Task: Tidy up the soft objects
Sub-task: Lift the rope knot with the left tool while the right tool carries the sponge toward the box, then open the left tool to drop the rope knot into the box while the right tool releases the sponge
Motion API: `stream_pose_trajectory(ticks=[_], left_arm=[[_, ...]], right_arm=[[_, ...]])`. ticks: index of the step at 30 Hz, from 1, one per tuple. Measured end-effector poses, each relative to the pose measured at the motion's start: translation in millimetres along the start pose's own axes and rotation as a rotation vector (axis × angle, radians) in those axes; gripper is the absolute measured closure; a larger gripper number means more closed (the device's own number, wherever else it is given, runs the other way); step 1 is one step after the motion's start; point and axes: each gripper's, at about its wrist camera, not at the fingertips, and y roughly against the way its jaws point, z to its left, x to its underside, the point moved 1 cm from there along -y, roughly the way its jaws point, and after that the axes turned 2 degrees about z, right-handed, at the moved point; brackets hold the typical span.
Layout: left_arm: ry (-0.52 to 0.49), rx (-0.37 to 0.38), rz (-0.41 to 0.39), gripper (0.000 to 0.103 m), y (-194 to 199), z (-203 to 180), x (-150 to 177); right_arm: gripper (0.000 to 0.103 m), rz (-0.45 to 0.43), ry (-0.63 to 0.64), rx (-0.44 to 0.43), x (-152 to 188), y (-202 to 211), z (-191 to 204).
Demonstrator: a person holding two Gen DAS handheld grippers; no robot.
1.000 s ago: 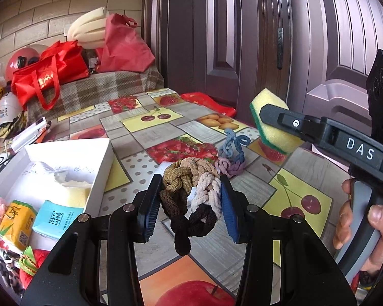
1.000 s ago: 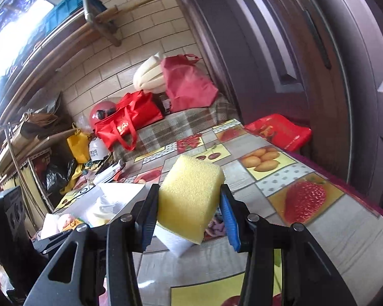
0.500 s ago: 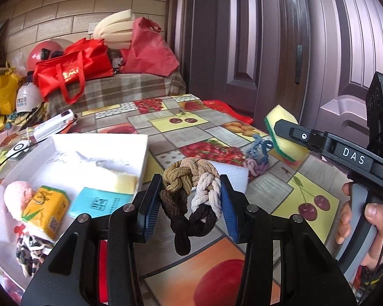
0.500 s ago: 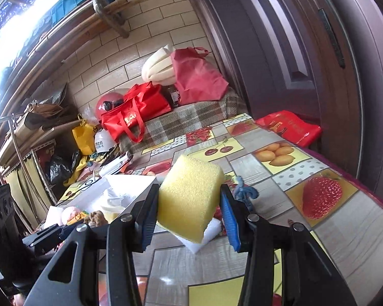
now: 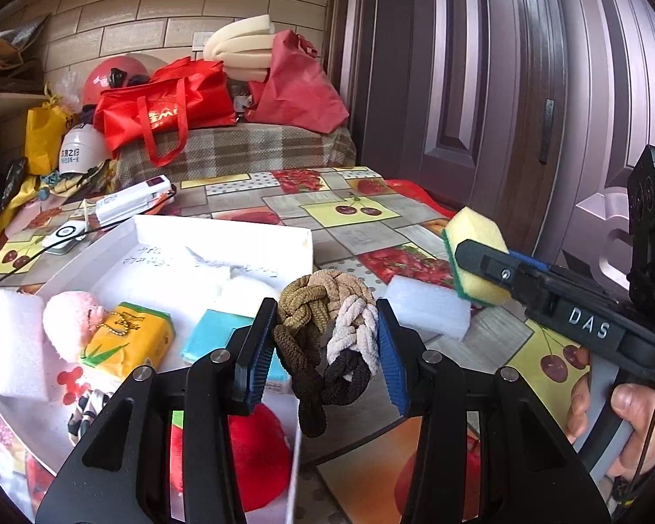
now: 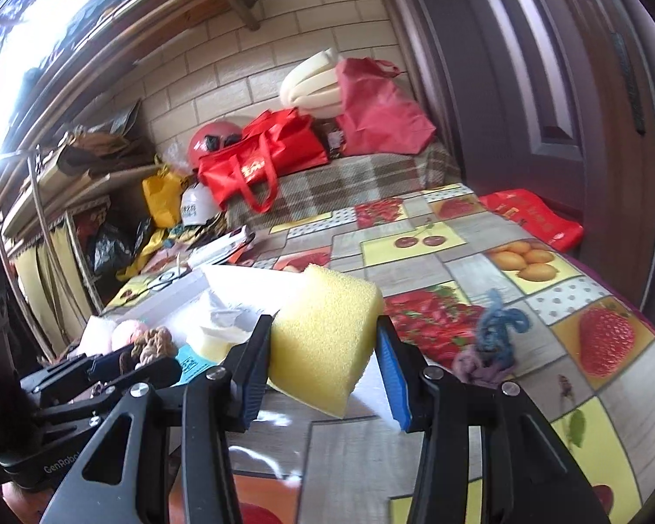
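Note:
My left gripper (image 5: pixel 325 351) is shut on a braided bundle of brown, tan and cream hair ties (image 5: pixel 327 332), held above the near right corner of the white box (image 5: pixel 222 236). My right gripper (image 6: pixel 323 373) is shut on a yellow sponge (image 6: pixel 323 340) with a green underside; the sponge also shows in the left wrist view (image 5: pixel 476 257), right of the box above the table. The box holds a pink plush (image 5: pixel 67 318), a yellow tissue pack (image 5: pixel 126 345), a teal pack (image 5: pixel 209 336) and a red soft thing (image 5: pixel 253 458).
A white foam block (image 5: pixel 425 312) lies on the fruit-print tablecloth (image 5: pixel 362 236) right of the box, another (image 5: pixel 17 345) at its left. Blue and purple hair ties (image 6: pixel 493 340) lie on the table. Red bags (image 5: pixel 166 109) and a door (image 5: pixel 480 87) stand behind.
Both grippers have moved left toward the white box, each keeping its hold. The hair ties now hang over the box's corner and the sponge is nearer to the box.

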Motion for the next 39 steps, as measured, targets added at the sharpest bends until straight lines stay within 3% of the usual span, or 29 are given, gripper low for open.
stream_pose_trajectory(ticks=[16, 27, 39], left_arm=[[0.005, -0.149, -0.045, 0.059, 16.7, 51.6, 3.7], [0.168, -0.235, -0.009, 0.059, 12.5, 120.6, 2.9], [0.244, -0.296, 0.035, 0.059, 6.0, 156.8, 4.4]], right_arm=[[0.057, 0.035, 0.145, -0.08, 1.1, -39.2, 65.2], [0.057, 0.077, 0.178, -0.13, 0.6, -63.0, 92.4], [0.057, 0.145, 0.159, -0.133, -4.9, -102.9, 112.2]])
